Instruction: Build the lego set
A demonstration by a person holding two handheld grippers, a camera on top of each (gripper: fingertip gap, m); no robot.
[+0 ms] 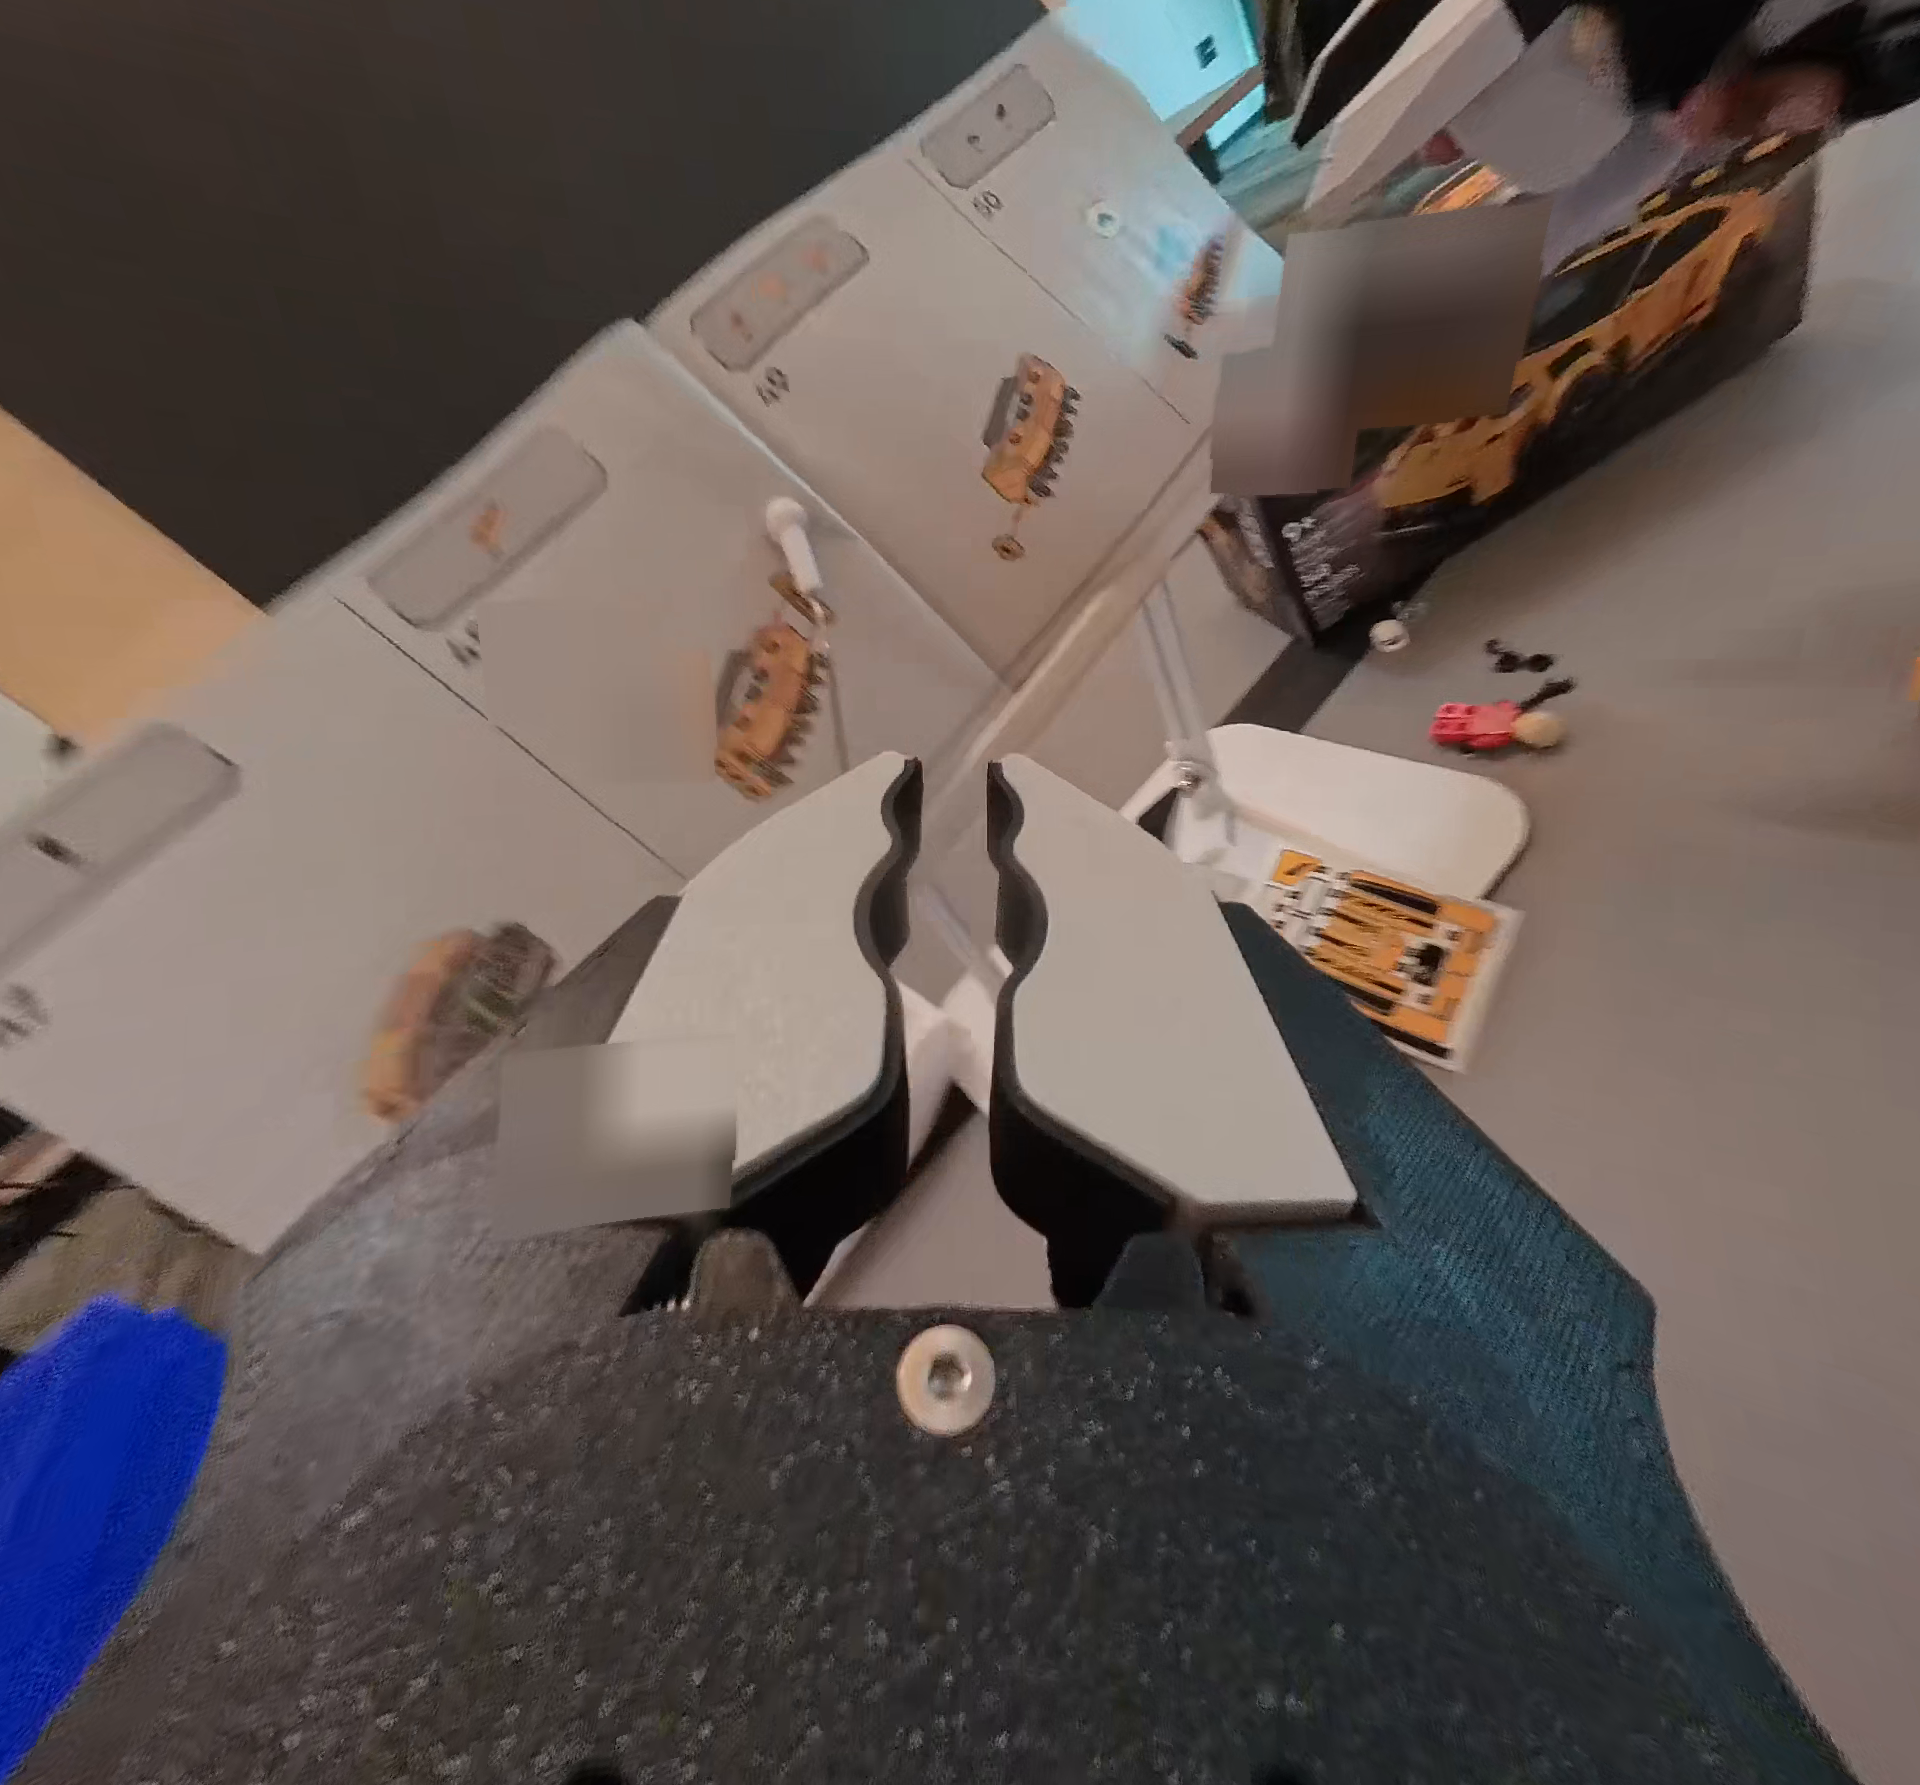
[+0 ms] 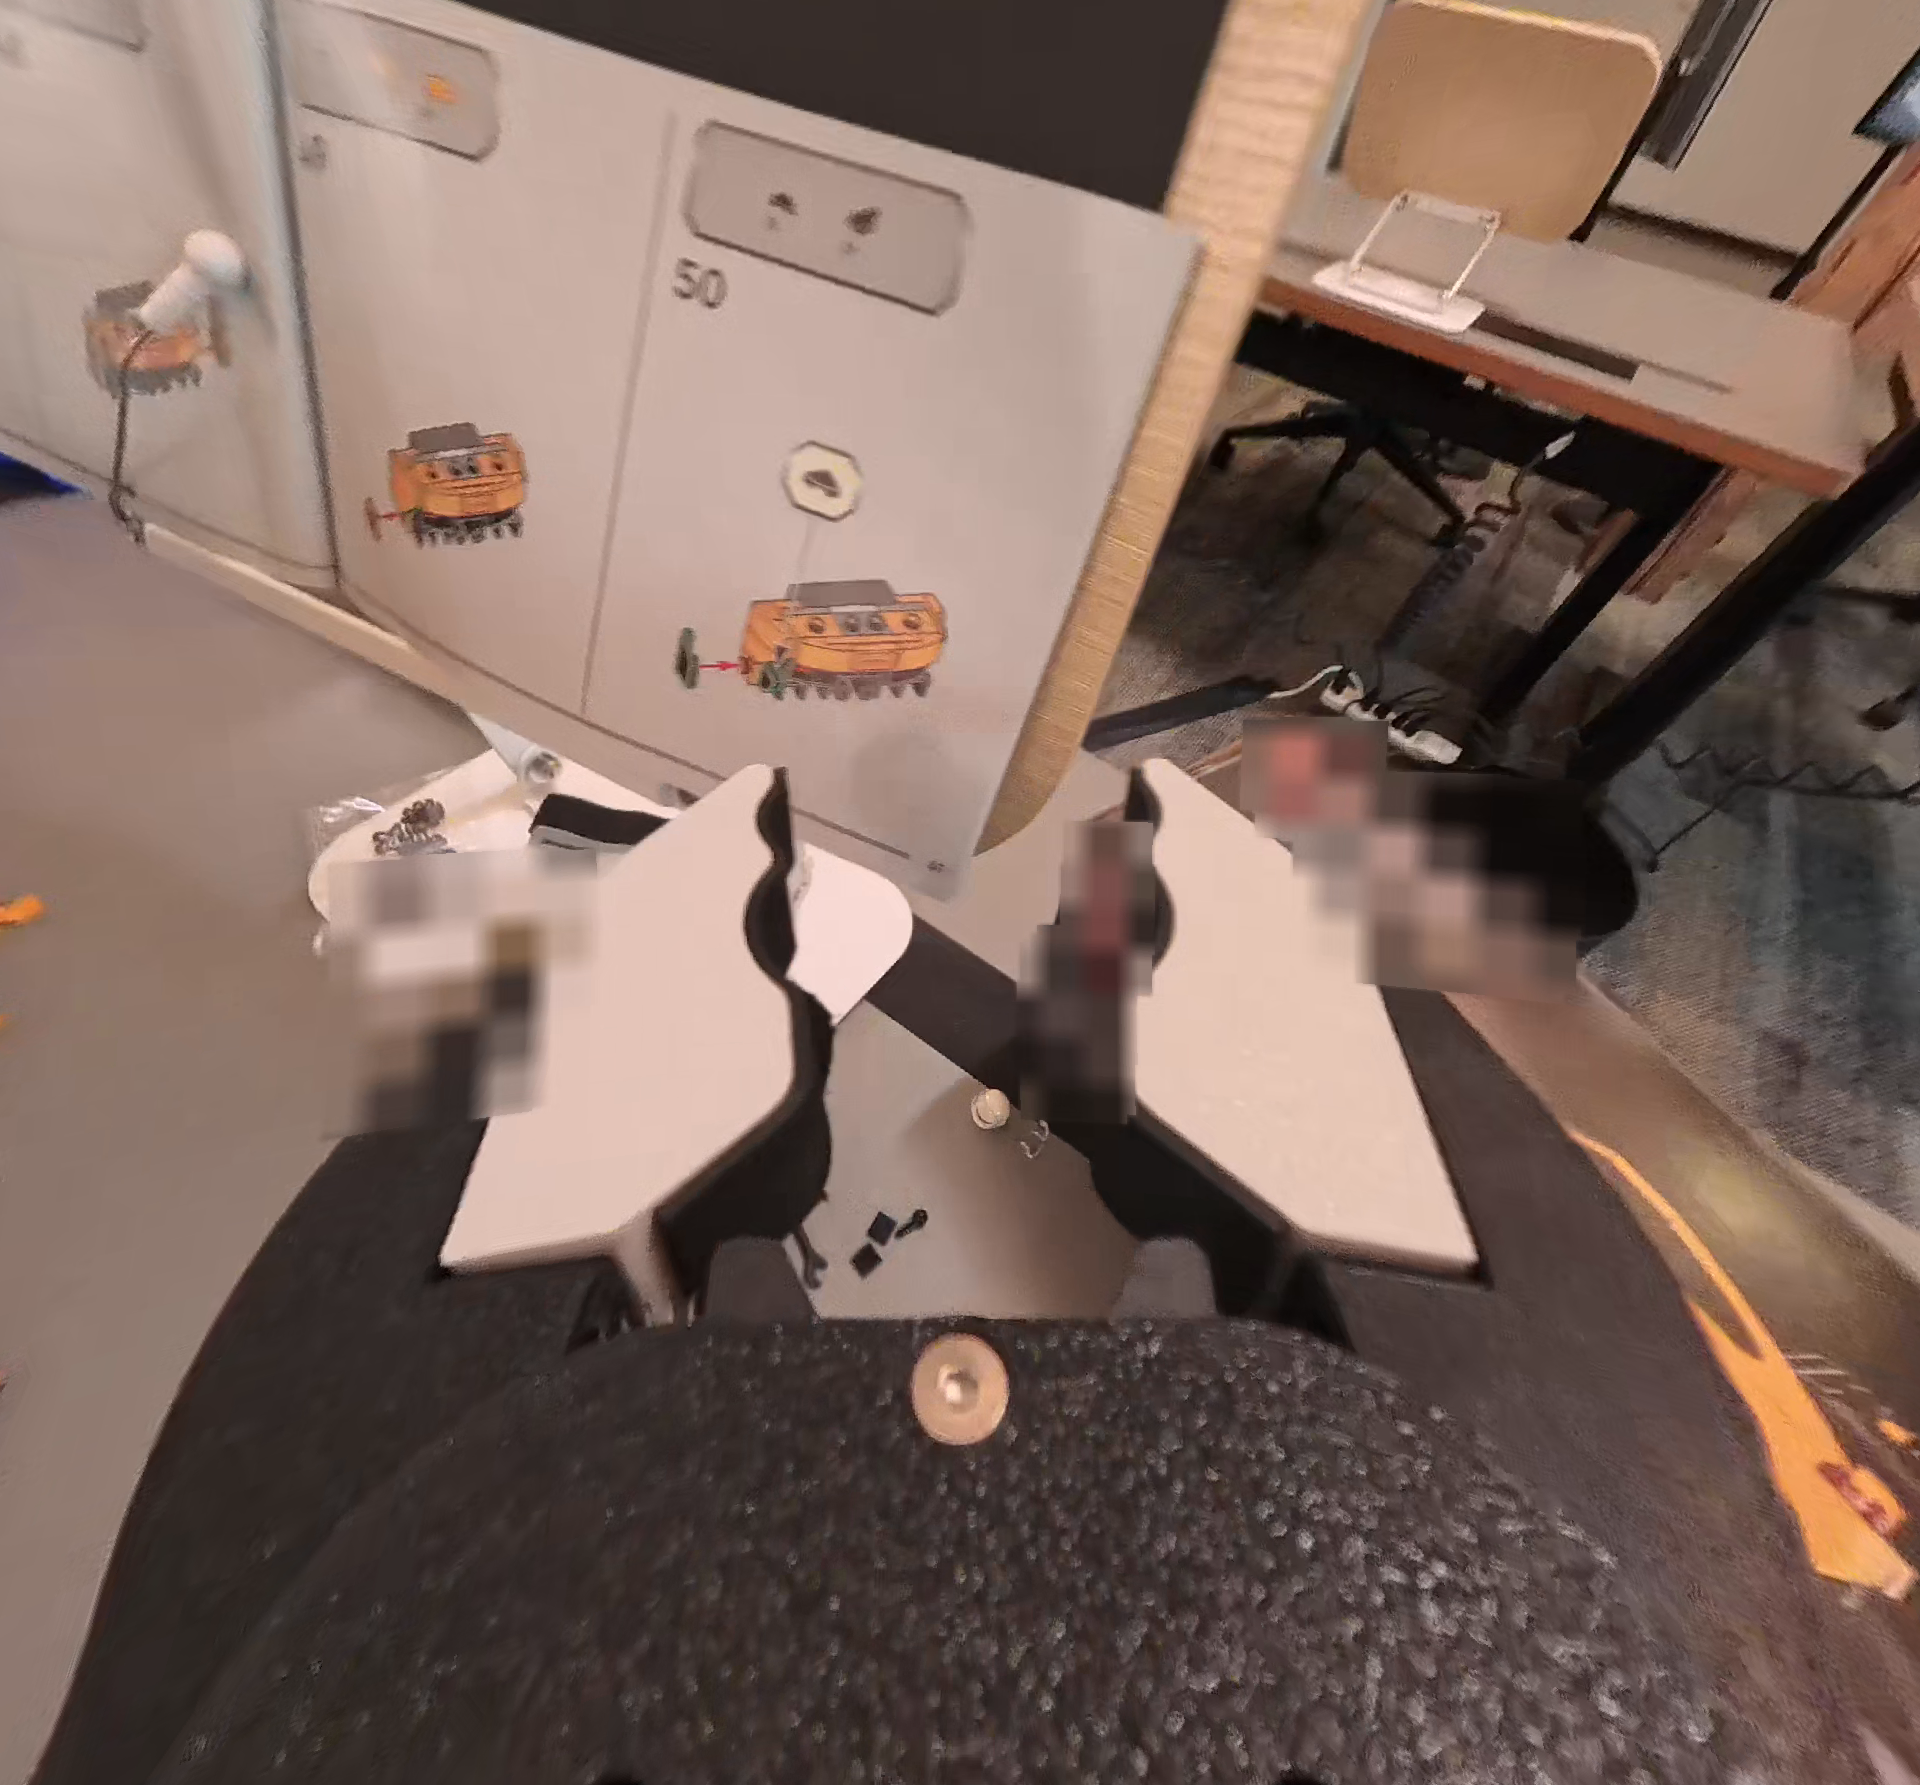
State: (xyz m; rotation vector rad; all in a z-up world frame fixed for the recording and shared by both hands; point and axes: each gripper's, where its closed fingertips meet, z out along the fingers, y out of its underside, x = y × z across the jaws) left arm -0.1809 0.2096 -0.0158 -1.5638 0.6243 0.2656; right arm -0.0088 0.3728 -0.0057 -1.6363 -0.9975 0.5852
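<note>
An open instruction booklet [image 1: 883, 447] stands on a white stand [image 1: 1382, 800] on the grey table; it fills the upper left of the right wrist view [image 2: 831, 364]. My left gripper [image 1: 954, 785] is in front of the booklet, its fingers a narrow gap apart with nothing between them. My right gripper [image 2: 956, 790] is wide open and empty above the table. Below it lie small black pieces [image 2: 883, 1236] and a white round piece [image 2: 989, 1107]. A red piece with a tan end [image 1: 1486, 729] and small black pieces [image 1: 1522, 660] lie to the right.
The set's box [image 1: 1621, 312] with a yellow car stands at the back right. An orange sticker sheet [image 1: 1382, 966] lies by the stand. A clear bag of pieces [image 2: 405, 826] lies under the booklet. The table edge, a desk [image 2: 1558, 364] and a chair are on the right. The gap from one gripper's tips to the other's is roughly 25 cm. The left gripper is farther from the white round piece [image 2: 989, 1107], some 35 cm, than the right, some 20 cm. Seen from the left wrist view [image 1: 1384, 645] as well.
</note>
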